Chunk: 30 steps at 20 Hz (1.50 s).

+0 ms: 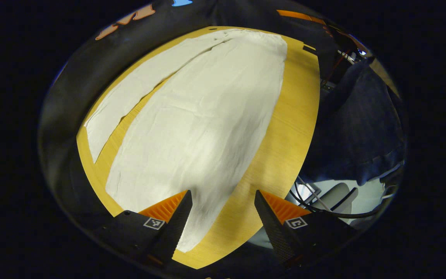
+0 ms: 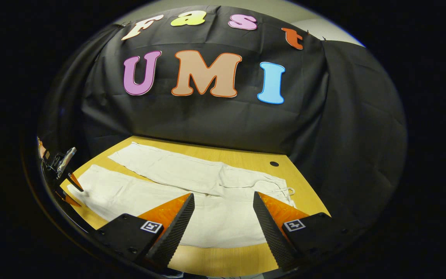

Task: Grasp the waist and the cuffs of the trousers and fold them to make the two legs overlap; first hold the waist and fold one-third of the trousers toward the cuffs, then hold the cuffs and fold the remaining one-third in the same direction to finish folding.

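Note:
White trousers [image 1: 199, 128] lie flat on the wooden table [image 1: 296, 116], their two legs spread apart in a narrow V and the waist at the far end. My left gripper [image 1: 223, 193] hovers open over the cuff end of the nearer leg, with cloth and bare table between its fingers. In the right gripper view the trousers [image 2: 176, 174] stretch leftward from the waist, where a drawstring [image 2: 287, 190] shows. My right gripper [image 2: 223, 194] stands open above the near edge of the cloth by the waist, holding nothing. The left gripper [image 2: 72, 190] shows small at the far left by the cuffs.
A black cloth wall [image 2: 215, 116] backs the table closely. A small round hole [image 2: 274, 163] sits in the tabletop beyond the waist. In the left gripper view, a person's dark clothing [image 1: 362, 128] and cables [image 1: 323, 207] lie past the table's right edge.

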{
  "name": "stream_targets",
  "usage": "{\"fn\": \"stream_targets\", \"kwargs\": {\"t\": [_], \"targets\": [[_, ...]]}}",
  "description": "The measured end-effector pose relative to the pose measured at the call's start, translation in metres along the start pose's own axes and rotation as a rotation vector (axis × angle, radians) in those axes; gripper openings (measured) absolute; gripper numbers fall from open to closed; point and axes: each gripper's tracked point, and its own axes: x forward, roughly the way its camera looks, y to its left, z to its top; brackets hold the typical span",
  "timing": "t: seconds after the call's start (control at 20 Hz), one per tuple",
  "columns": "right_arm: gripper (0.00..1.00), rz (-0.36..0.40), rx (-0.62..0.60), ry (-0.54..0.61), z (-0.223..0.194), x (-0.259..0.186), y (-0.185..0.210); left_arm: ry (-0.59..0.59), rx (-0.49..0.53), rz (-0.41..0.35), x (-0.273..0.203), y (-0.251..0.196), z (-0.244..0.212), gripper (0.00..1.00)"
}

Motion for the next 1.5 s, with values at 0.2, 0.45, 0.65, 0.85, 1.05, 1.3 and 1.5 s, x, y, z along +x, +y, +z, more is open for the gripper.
{"fn": "stream_targets", "kwargs": {"t": [0.2, 0.45, 0.65, 0.85, 1.05, 1.3, 1.5], "targets": [[0.98, -0.008, -0.016, 0.021, -0.003, 0.001, 0.001, 0.077, 0.052, -0.046, 0.011, 0.004, -0.023, 0.95], [0.98, 0.004, -0.029, 0.046, -0.006, 0.007, 0.006, 0.088, 0.068, -0.088, 0.015, 0.007, -0.024, 0.86], [0.98, 0.027, -0.03, 0.059, -0.008, 0.013, 0.011, 0.112, 0.116, -0.097, 0.017, 0.011, -0.027, 0.71], [0.98, 0.064, -0.029, 0.078, -0.011, 0.022, 0.014, 0.143, 0.111, -0.097, 0.019, 0.018, -0.022, 0.52], [0.98, 0.138, -0.077, 0.11, -0.019, 0.03, 0.017, 0.153, 0.098, -0.073, 0.022, 0.028, -0.015, 0.28], [0.98, 0.291, -0.201, 0.183, -0.042, 0.036, 0.014, 0.187, 0.095, -0.055, 0.025, 0.031, -0.014, 0.0], [0.98, 0.417, -0.367, 0.308, -0.084, 0.036, -0.009, 0.207, 0.082, -0.038, 0.026, 0.032, -0.012, 0.0]]}}
